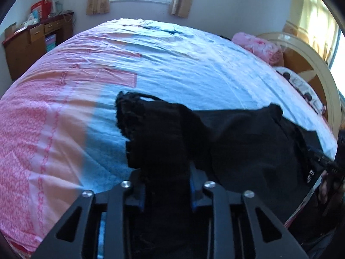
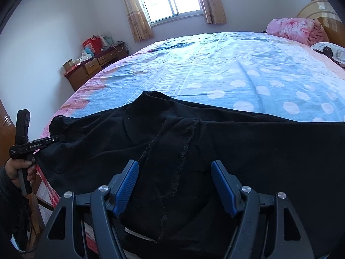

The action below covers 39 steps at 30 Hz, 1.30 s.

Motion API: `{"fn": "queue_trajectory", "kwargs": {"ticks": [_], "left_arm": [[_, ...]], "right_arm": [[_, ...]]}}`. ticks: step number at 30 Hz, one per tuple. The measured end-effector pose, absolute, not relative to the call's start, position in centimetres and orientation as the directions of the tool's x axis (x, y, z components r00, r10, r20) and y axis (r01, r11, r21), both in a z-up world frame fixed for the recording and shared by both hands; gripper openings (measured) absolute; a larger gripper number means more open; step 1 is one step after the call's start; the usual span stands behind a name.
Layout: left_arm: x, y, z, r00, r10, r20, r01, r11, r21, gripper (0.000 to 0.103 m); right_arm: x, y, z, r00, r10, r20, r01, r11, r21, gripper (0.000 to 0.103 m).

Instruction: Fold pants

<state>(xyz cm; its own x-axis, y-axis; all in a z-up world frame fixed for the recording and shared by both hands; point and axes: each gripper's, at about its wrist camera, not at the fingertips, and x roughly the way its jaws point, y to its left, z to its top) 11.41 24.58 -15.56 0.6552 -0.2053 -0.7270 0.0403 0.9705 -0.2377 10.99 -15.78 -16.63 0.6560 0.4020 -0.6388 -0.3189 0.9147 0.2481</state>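
Pants (image 2: pixel 215 142): grasp step, spread on bed (image 2: pixel 215 69).
Left gripper (image 1: pixel 167 194) fingers pinch the fabric; right gripper (image 2: pixel 174 185) fingers spread, must close next.

Black angular two-finger right gripper (image 2: pixel 174 185): cut-out linkage arms, round silver screw heads, ribbed blue pads (image 2: pixel 127 186). Matching black left gripper (image 1: pixel 167 191), blue slivers inside. Seen at nine o'clock from the right wrist: white lettering along its body, grey handle, dark sleeve (image 2: pixel 6 185).
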Motion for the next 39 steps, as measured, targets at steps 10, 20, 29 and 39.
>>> {"fn": "queue_trajectory", "kwargs": {"ticks": [10, 20, 29, 39], "left_arm": [[8.4, 24.7, -11.1, 0.725, -0.338, -0.6, 0.073, 0.904, -0.421, 0.018], [7.9, 22.8, -7.5, 0.737, -0.432, -0.52, 0.087, 0.823, -0.561, 0.013], [8.9, 17.4, -4.2, 0.716, -0.516, -0.471, 0.164, 0.78, -0.604, 0.013], [11.3, 5.4, -1.1, 0.617, -0.643, -0.454, 0.328, 0.735, -0.594, 0.013]], "right_arm": [[10.9, -16.5, -16.5, 0.656, 0.399, -0.641, -0.302, 0.917, 0.261, 0.071], [10.3, -18.3, -15.5, 0.695, 0.4, -0.597, -0.272, 0.915, 0.296, 0.071], [10.1, -20.0, -14.8, 0.718, 0.392, -0.576, -0.236, 0.915, 0.328, 0.071], [8.2, -25.5, -11.8, 0.785, 0.286, -0.549, -0.105, 0.935, 0.337, 0.071]]}}
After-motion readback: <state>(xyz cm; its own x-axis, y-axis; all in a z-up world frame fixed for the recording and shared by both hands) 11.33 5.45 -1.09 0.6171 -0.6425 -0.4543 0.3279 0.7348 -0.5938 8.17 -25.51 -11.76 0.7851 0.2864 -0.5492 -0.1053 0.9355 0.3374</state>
